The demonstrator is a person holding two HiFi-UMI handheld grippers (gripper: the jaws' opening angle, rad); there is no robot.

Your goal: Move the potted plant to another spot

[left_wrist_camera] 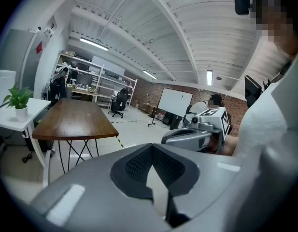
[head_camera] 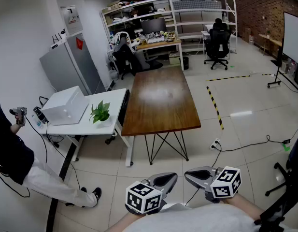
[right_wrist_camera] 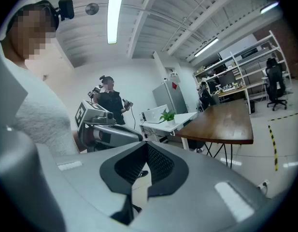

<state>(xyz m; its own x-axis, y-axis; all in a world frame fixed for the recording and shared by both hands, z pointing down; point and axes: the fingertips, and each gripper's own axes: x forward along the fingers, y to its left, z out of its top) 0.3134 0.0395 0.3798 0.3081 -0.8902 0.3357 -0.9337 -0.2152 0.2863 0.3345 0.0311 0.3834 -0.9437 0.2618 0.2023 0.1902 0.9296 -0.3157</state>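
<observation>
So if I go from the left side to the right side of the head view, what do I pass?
person in a dark top → white box → potted plant → brown table → striped tape on the floor → whiteboard

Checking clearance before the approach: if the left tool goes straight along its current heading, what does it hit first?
Probably nothing until the floor: the left tool aims slightly down between the wooden table and the right tool. Depth is unclear.
</observation>
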